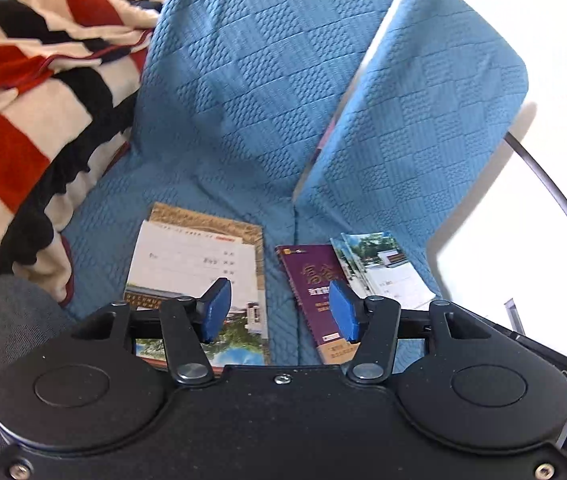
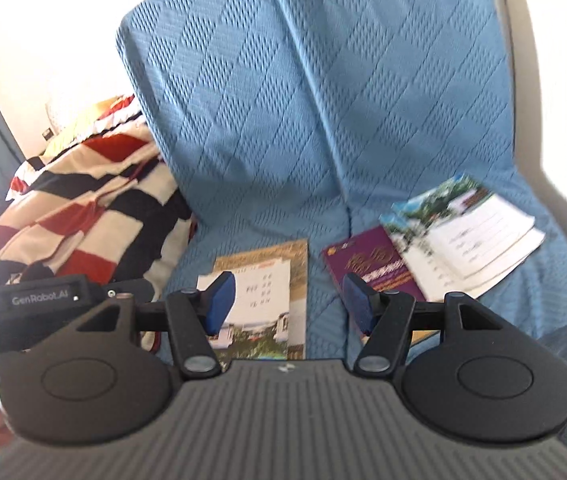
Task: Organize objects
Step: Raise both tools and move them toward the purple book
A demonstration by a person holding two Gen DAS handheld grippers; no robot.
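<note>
booklet [image 2: 261, 300] left, books [image 2: 423, 248] right, on sofa [image 2: 315, 100]

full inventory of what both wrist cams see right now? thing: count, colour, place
tan-bordered booklet with a white form panel: 1, tan and white, flat on the seat, left of the others
purple softcover book with gold lettering: 1, purple, on the seat right of the tan booklet
photo-cover booklets with white form panels: at least 2 fanned, exact count unclear, overlapping the purple book's right edge
blue quilted sofa cover: 1, blue, over seat and backrest
striped knit blanket: 1, red, black and cream, heaped at the left
left gripper: 1, black, blue pads, open, above the books
right gripper: 1, black, blue pads, open, above the books
</note>
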